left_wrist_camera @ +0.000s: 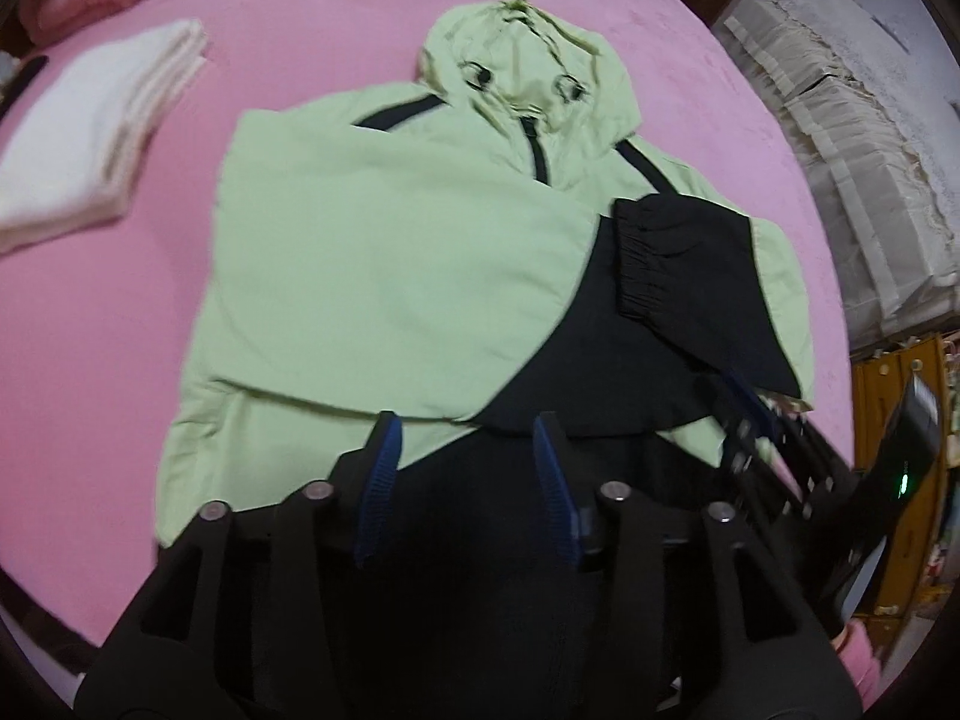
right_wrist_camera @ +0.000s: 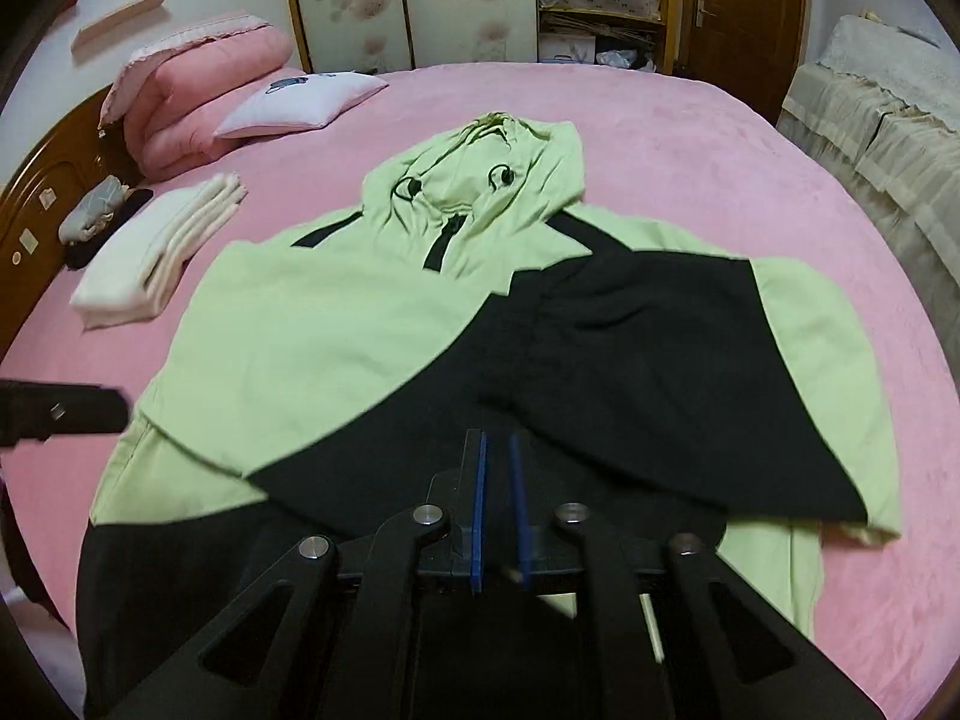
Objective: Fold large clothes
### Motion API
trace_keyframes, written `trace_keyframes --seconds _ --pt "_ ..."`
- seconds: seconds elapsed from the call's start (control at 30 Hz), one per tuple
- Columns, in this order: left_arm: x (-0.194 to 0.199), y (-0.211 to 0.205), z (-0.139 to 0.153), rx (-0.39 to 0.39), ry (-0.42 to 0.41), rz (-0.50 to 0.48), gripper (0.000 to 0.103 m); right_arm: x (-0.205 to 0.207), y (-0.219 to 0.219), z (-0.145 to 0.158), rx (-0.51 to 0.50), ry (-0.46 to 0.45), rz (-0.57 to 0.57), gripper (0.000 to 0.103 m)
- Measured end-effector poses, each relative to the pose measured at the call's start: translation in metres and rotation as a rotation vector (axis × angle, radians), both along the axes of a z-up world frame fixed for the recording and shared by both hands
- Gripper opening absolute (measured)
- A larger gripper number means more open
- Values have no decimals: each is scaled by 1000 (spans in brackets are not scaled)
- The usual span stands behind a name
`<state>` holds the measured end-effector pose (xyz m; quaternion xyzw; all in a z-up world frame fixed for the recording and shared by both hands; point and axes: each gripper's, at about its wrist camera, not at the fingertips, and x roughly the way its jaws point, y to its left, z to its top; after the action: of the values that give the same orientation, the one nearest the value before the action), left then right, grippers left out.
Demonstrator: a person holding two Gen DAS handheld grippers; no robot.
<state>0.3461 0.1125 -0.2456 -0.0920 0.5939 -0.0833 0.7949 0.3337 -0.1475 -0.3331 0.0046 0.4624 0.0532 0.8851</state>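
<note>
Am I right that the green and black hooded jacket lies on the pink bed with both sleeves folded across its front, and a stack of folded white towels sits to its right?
Not quite: the folded white towels sit to the left of the jacket, as the right wrist view shows. The rest stands.

the left tongs (left_wrist_camera: 468,438) point steeply down with the jaws apart and nothing between them. the right tongs (right_wrist_camera: 497,450) also tilt down, their blue pads (right_wrist_camera: 478,504) parted by a narrow empty gap.

Pink bedsheet (right_wrist_camera: 690,138), folded white towels (right_wrist_camera: 162,252), pink quilt (right_wrist_camera: 198,78), white pillow (right_wrist_camera: 300,99), wooden door (right_wrist_camera: 744,12)
</note>
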Motion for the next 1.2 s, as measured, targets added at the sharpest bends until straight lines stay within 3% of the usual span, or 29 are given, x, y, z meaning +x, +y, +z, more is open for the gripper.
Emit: trace_keyframes --seconds 0.03,0.07,0.23,0.33,0.43,0.57,0.7,0.77,0.8,0.97,1.1,1.2 --pt "4 -6 -4 -33 4 -9 45 -3 -4 -7 1 2 -14 38" --pt "8 -14 -7 -54 6 -17 45 -5 -11 -8 3 -2 -28 41" --pt "39 -69 -32 -189 16 -50 48 -13 -75 8 4 24 -129 42" --pt "60 -105 -54 -208 35 -62 48 -13 -116 1 -9 46 -220 45" --pt "78 -133 -78 -159 67 -39 48 -19 -154 -7 -8 88 -304 52" --pt "97 -162 -107 -56 97 51 48 -28 -202 -17 31 150 -378 53" --pt "107 -192 -121 20 65 56 48 -35 -240 -35 55 212 -415 53" --pt "108 -208 -122 73 35 61 41 -33 -253 -43 86 226 -413 60" --pt "109 -215 -121 93 22 48 33 -31 -259 -48 97 229 -411 64" --pt "109 -237 -94 63 -101 20 22 -19 -273 -56 93 217 -393 65" --pt "106 -234 -25 -136 -323 35 20 -6 -280 -61 93 199 -386 66" --pt "107 -221 27 -206 -430 59 20 5 -282 -68 80 199 -380 66"
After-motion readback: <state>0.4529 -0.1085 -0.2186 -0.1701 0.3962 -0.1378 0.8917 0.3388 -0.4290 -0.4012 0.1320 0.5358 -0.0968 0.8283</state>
